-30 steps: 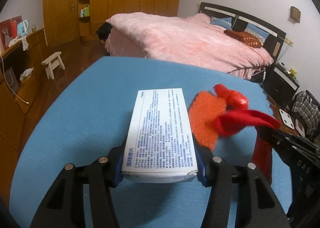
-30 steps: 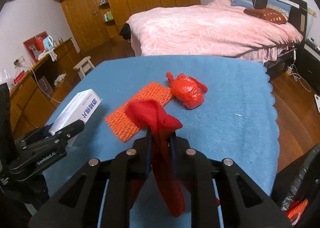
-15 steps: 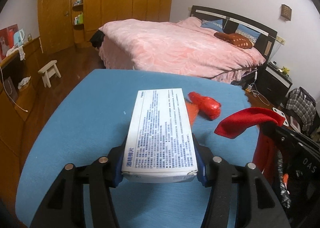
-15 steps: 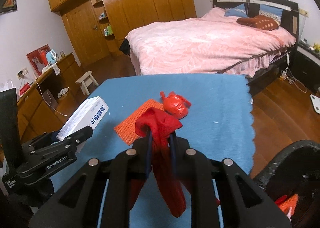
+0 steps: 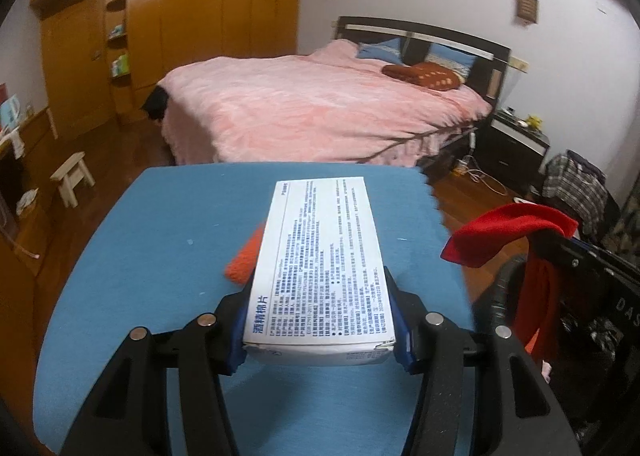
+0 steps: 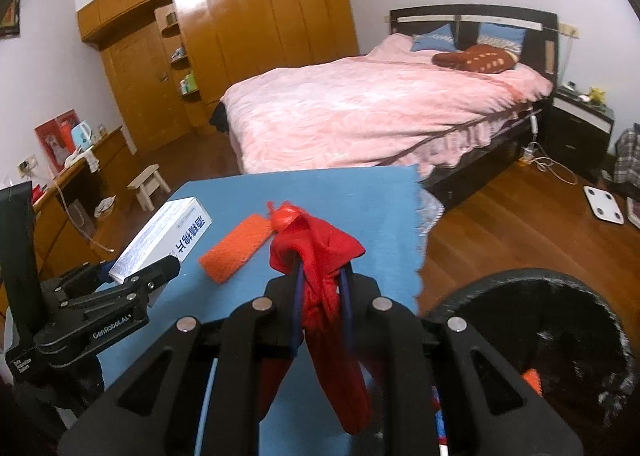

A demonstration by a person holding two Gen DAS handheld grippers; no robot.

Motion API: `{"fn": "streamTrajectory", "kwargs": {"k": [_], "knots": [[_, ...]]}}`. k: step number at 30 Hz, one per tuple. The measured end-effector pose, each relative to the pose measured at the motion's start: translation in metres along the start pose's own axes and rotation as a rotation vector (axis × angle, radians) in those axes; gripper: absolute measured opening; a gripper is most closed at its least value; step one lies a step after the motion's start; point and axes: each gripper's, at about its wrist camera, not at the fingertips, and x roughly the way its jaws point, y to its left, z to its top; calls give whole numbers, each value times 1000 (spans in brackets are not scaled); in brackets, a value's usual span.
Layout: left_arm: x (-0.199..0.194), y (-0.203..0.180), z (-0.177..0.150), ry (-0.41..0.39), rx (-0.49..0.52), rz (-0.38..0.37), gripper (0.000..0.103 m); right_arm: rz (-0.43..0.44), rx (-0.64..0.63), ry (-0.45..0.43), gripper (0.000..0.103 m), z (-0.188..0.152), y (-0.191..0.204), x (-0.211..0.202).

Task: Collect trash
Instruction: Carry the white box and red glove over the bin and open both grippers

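Note:
My left gripper is shut on a white printed box, held above the blue table. From the right wrist view the same box sticks out of the left gripper. My right gripper is shut on a red cloth that hangs down between its fingers; the left wrist view shows that cloth at the right. An orange knitted pad lies on the table, with a crumpled red bag just beyond it, partly hidden by the cloth. A black bin stands below right.
The table's scalloped right edge drops to a wooden floor. A pink bed fills the far side. A small white stool stands at left, a white scale lies on the floor at right. Something orange lies inside the bin.
Both grippers have risen and drawn back from the table, each keeping its hold. The pad and red bag look farther off, and the black bin has come into the right wrist view.

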Motion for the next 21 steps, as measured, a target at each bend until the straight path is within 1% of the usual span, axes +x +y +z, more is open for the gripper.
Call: {"fn": "streamTrajectory", "kwargs": {"k": [12, 21], "knots": [[-18, -74, 1, -23, 99, -117, 55, -83, 50, -50, 16, -17, -54, -61], [-24, -137, -2, -34, 181, -212, 56, -171, 107, -74, 16, -35, -100, -100]]}}
